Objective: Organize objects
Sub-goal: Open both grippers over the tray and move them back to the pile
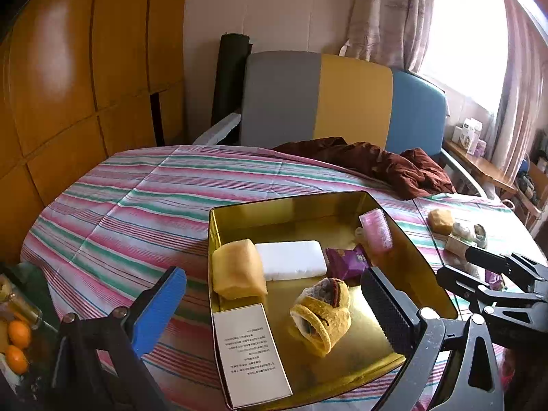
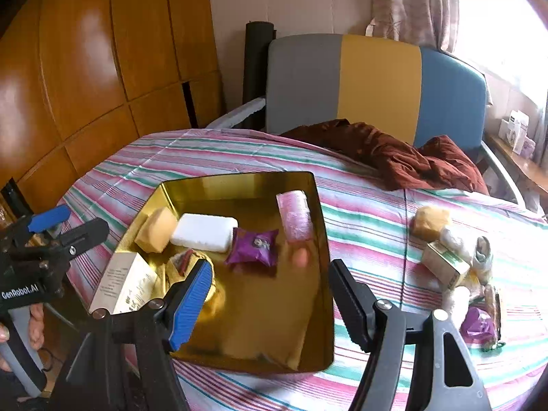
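Gold tin tray (image 1: pixel 301 205) sits on the striped bedsheet (image 1: pixel 137 205), holding a yellow sponge (image 1: pixel 238 269), a white bar (image 1: pixel 291 260), a purple packet (image 1: pixel 346 262), a pink roller (image 1: pixel 376 229), a yellow knitted bundle (image 1: pixel 322 315) and a white card box (image 1: pixel 250 352). Left claw (image 1: pixel 274 311) hangs above the tray, jaws spread wide with nothing between them. Right claw (image 2: pixel 270 304) is also open and empty over the tray's near edge. More small things lie on the sheet to the right: another sponge (image 2: pixel 430 222), a small carton (image 2: pixel 445 267) and a purple wrapper (image 2: pixel 477 325).
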`<state>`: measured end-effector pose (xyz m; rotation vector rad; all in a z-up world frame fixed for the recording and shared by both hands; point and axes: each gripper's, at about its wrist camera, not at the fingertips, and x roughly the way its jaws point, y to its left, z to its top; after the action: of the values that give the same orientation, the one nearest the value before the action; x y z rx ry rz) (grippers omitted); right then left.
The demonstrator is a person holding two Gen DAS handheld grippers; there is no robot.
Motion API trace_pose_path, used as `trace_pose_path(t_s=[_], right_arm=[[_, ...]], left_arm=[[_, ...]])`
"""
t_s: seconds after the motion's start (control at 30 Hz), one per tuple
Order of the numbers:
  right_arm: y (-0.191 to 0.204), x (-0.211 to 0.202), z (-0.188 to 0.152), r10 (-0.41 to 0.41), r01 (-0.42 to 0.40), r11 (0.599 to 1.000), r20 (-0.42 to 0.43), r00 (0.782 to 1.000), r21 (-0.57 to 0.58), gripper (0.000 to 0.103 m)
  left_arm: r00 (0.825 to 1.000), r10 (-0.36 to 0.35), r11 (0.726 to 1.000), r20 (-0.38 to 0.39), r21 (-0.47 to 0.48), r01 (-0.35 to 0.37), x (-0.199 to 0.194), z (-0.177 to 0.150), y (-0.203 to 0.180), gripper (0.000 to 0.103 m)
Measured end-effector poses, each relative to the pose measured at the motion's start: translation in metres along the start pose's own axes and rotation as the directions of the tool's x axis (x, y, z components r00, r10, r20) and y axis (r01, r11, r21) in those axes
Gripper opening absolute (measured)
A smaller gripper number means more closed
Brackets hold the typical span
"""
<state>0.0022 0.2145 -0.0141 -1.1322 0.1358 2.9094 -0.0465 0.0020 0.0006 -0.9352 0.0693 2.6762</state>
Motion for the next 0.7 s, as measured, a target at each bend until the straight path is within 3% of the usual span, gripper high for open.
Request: trace_pose_path(t_s=[0.2,0.7], right_arm=[[-0.013,-0.002,-0.008,0.005,-0.005,1.0,-0.008,1.0,0.029,0.071],[-0.052,-0.014,-0.011,-0.031,0.03,0.996,0.006,0.999,0.088,0.073]], left_arm=[[1.0,0.026,0.998,0.004,0.057,-0.026,-0.002,-0.003,-0.013,0.103],[0.999,-0.005,0.989,-0.035,0.15,0.01,0.0,-0.012,-0.05,0.103]])
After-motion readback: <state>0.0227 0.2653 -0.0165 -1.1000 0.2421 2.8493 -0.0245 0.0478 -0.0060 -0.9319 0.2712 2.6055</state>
